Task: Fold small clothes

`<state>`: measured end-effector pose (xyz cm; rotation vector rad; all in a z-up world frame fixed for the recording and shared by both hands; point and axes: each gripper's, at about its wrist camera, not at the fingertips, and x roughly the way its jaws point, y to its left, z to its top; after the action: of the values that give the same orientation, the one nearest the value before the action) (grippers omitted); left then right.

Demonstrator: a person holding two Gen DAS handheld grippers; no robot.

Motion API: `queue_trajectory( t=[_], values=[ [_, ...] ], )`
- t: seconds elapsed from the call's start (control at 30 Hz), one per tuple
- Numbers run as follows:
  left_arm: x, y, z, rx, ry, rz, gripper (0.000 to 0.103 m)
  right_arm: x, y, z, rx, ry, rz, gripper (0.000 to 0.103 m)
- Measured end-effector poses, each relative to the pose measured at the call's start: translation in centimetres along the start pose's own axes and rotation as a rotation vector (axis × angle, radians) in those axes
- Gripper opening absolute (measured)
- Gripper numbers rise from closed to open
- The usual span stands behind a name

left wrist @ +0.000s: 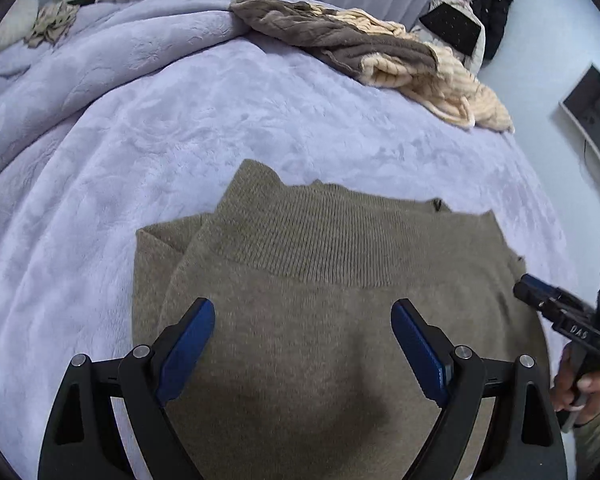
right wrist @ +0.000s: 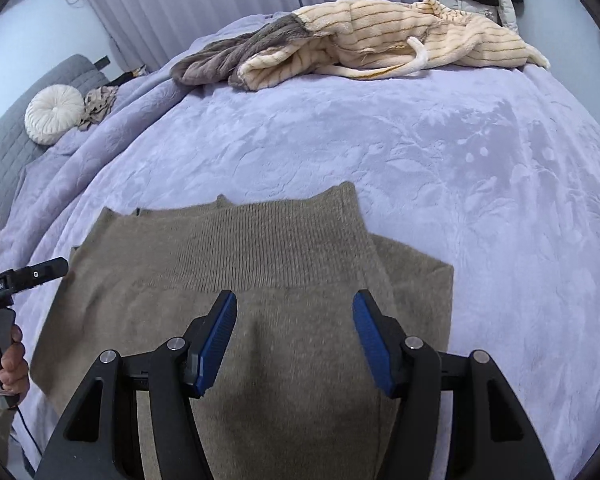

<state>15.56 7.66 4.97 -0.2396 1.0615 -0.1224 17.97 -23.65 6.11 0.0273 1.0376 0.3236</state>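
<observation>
The brown sweater [left wrist: 320,320] lies folded on the purple blanket [left wrist: 260,120]. The left gripper [left wrist: 302,316] and the right gripper [right wrist: 295,310] are both above it, jaws apart, holding nothing.

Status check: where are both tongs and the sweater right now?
Left tongs open, over sweater. Right tongs open, also empty. Sweater part-folded, flat on the blanket. Striped robe heaped at far edge, not in the way.

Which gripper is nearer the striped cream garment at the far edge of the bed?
Right, by a small margin. The striped cream garment lies far-right; the right gripper is on that side, the left gripper farther left.
</observation>
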Motion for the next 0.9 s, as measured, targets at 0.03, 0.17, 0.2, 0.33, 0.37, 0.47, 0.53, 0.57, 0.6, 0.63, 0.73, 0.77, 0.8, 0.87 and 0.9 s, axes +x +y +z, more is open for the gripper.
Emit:
queue_trajectory(
  t=[0.03,0.17,0.2,0.33,0.37,0.47,0.53,0.57,0.6,0.63,0.73,0.77,0.8,0.87,0.9],
  values=[
    [0.5,-0.2,-0.5,0.012,0.014,0.042,0.091,0.3,-0.1,-0.5,-0.006,0.019,-0.02,0.064],
    [1.7,0.1,-2.5,0.038,0.062,0.171,0.091,0.6,-2.8,-1.8,0.062,0.049,-0.111,0.064],
    [1.1,-0.2,-2.8,0.038,0.056,0.174,0.091,0.1,-3.4,-1.9,0.093,0.054,-0.159,0.064],
    [-2.3,-1.6,-4.2,0.047,-0.003,0.135,0.091,-3.3,-2.8,-3.2,0.11,0.003,-0.096,0.064],
    [-3.0,-2.1,-4.6,0.058,-0.019,0.14,0.091,-4.2,-1.8,-3.8,0.08,-0.014,-0.094,0.064],
    [-3.9,-3.2,-5.7,0.075,-0.039,0.151,0.091,-5.9,1.2,-5.2,-0.002,-0.04,-0.072,0.064],
    [-4.2,-3.4,-6.4,0.068,-0.036,0.148,0.091,-6.0,2.9,-6.2,-0.055,-0.041,-0.076,0.065],
    [-4.3,-3.3,-6.8,0.059,-0.032,0.146,0.091,-5.8,3.4,-6.8,-0.073,-0.033,-0.082,0.065],
    [-4.3,-3.2,-7.2,0.05,-0.026,0.144,0.091,-5.3,3.7,-7.3,-0.081,-0.017,-0.086,0.065],
    [-4.4,-3.0,-7.7,0.038,-0.022,0.144,0.091,-4.9,3.7,-7.8,-0.075,0.001,-0.089,0.065],
    [-4.2,-2.3,-9.3,0.011,-0.004,0.161,0.091,-3.9,2.4,-9.1,-0.033,0.028,-0.104,0.064],
    [-3.7,-1.8,-9.9,-0.004,0.02,0.182,0.091,-4.0,1.9,-9.5,-0.023,0.023,-0.097,0.064],
    [-3.4,-1.4,-10.7,-0.016,0.037,0.192,0.091,-4.3,1.6,-9.8,-0.013,0.019,-0.093,0.064],
    [-3.4,-0.5,-12.2,-0.04,0.047,0.184,0.091,-5.3,1.6,-10.1,0.001,0.022,-0.104,0.064],
    [-3.9,-0.3,-12.9,-0.046,0.043,0.173,0.091,-5.7,1.7,-10.1,0.0,0.023,-0.114,0.065]
  ],
)
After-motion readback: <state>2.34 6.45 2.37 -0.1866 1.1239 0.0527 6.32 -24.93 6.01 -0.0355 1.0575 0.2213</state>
